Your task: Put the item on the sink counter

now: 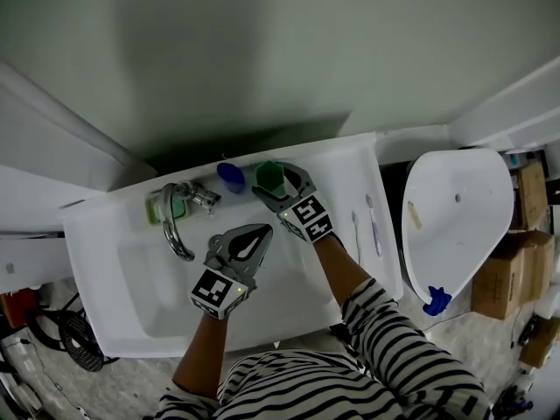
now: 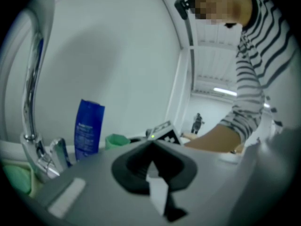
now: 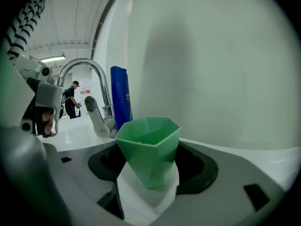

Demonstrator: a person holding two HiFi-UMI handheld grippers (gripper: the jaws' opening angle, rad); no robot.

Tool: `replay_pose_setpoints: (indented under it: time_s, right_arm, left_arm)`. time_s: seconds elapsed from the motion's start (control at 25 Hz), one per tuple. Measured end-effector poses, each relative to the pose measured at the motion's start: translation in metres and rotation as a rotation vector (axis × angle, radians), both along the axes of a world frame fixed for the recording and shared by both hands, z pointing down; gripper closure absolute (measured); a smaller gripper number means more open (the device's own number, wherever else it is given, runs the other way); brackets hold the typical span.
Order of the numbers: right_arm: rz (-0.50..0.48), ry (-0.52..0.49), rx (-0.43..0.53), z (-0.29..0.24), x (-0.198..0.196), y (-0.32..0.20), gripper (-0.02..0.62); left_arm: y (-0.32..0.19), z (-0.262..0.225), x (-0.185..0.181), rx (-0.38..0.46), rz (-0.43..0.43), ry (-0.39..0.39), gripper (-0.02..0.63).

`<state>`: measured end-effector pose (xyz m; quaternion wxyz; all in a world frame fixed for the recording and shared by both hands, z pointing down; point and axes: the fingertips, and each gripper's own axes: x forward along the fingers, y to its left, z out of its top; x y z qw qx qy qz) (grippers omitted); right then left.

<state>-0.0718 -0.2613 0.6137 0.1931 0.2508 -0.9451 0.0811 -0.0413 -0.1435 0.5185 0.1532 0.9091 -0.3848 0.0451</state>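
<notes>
Presently found the right gripper (image 1: 282, 187) clamped on a green faceted cup (image 1: 269, 175), with both jaws pressed against its lower sides and a white pad beneath it. Confirmed cup upright, rim uppermost, interior showing empty in the right gripper view. Located the cup over the back ledge of the sink counter (image 1: 350, 157), just beside a blue tube (image 1: 230, 176) standing on that ledge, and to the right of the chrome faucet (image 1: 178, 227). Unable to confirm contact between cup base and ledge from any view.

Found the left gripper (image 1: 260, 233) held above the basin (image 1: 280, 300), pointing toward the right gripper. Jaws fully together, tips meeting, nothing held between them.

Recorded a pale green item (image 1: 166, 206) on the ledge at the faucet's left, touching or nearly touching its base. Noted two toothbrushes (image 1: 374, 226) lying side by side on the counter's right end, well apart from the cup. Logged striped sleeves (image 1: 411, 339) on the person's arms at the lower edge of the head view.
</notes>
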Motion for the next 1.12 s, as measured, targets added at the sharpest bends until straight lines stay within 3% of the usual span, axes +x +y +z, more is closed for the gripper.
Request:
replay_pose_setpoints:
  time_s: [0.28,0.72,1.12]
  right_arm:
    - [-0.049,0.036,0.005,0.0,-0.001,0.013,0.282]
    - [0.027,0.046,-0.021,-0.013,0.031,0.021,0.268]
    - [0.108,0.074,-0.108,-0.039,0.068,0.055,0.27]
  left_arm:
    - [0.001,-0.004,0.006,0.008,0.011,0.01,0.6]
    - [0.005,-0.01,0.013,0.024,0.029,0.002,0.6]
    - [0.01,-0.014,0.025,0.038,0.071,-0.001,0.6]
